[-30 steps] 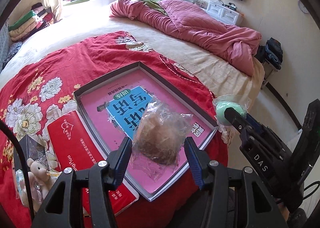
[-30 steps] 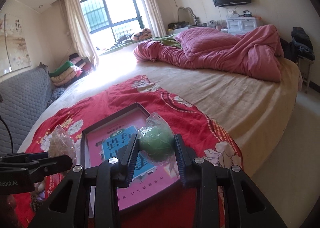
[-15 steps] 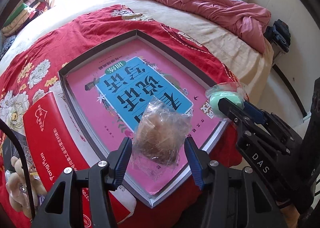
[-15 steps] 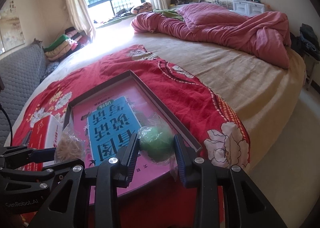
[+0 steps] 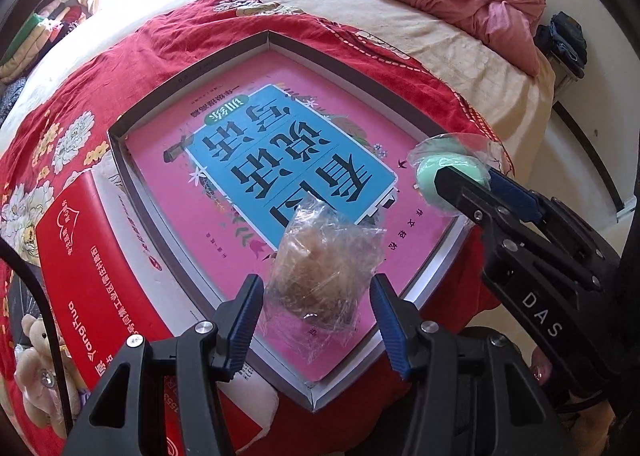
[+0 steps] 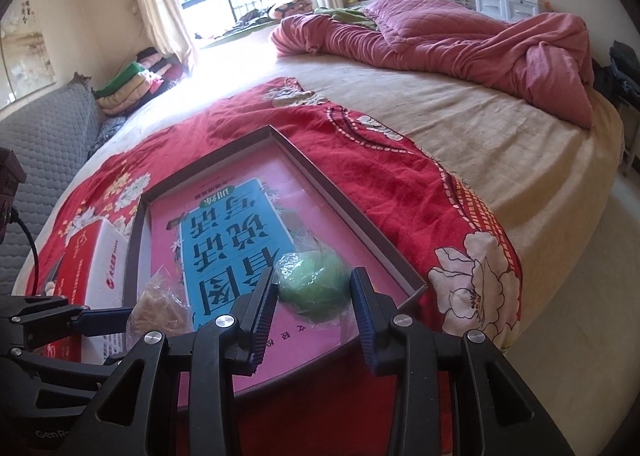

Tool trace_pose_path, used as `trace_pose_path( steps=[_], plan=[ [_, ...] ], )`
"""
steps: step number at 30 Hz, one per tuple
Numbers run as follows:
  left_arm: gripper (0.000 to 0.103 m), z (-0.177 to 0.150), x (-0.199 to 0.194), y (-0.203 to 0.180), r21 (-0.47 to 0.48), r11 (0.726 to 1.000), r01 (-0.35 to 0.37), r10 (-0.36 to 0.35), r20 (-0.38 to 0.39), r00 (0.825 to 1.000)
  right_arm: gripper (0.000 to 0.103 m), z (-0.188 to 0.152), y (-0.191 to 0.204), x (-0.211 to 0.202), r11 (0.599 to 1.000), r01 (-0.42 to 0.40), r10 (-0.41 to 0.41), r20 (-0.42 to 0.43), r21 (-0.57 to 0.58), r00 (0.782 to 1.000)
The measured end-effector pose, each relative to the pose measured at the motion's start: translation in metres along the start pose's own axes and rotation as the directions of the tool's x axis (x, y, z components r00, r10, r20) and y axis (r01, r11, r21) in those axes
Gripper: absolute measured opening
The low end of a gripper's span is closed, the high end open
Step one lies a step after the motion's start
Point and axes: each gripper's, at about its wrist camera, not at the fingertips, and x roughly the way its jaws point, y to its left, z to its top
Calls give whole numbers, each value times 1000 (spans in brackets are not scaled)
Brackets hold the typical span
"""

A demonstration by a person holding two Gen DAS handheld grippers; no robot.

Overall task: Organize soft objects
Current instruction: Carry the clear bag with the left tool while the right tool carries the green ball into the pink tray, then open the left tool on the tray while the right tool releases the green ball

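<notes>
My left gripper is shut on a brown soft object in a clear plastic bag and holds it low over the near end of a flat open box lined with a pink and blue book cover. My right gripper is shut on a green soft ball in a clear bag, low over the box's right end. The green ball and the right gripper show in the left wrist view; the brown bag shows in the right wrist view.
The box lies on a red floral cloth on a large bed. A red and white carton lies left of the box, with a small plush toy beside it. A pink quilt is bunched at the far side. The bed edge is to the right.
Both grippers have moved forward and down over the box, each still holding its bagged object. The jaws look slightly wider than before.
</notes>
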Motion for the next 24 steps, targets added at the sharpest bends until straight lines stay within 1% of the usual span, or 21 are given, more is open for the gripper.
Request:
trace_pose_path(
  steps=[3,7,8,11,16,22,24],
  plan=[
    [56,0,1,-1,3,1000,-15,15,-5,1000,40,0,-2,-1,1000,-3,3,0,17,1000],
    [56,-1,0,0,-3,1000,-8,8,-2,1000,41,0,-6,-1,999,-8,8,3,35,1000],
    [56,-1,1,0,-2,1000,-11,11,-3,1000,42,0,-6,-2,999,-11,10,3,38,1000],
    [56,-2,1,-1,0,1000,-19,19,-1,1000,51,0,-9,-3,999,-8,7,6,54,1000],
    [56,-3,0,-1,-1,1000,-19,19,5,1000,53,1,-12,-7,998,-10,9,23,69,1000],
    [56,-6,-6,0,-15,1000,9,-9,20,1000,58,2,-16,-13,996,26,-31,55,80,998],
    [56,-8,-9,-1,-12,1000,11,-11,29,1000,60,2,-17,-12,996,38,-43,50,82,998]
  ],
)
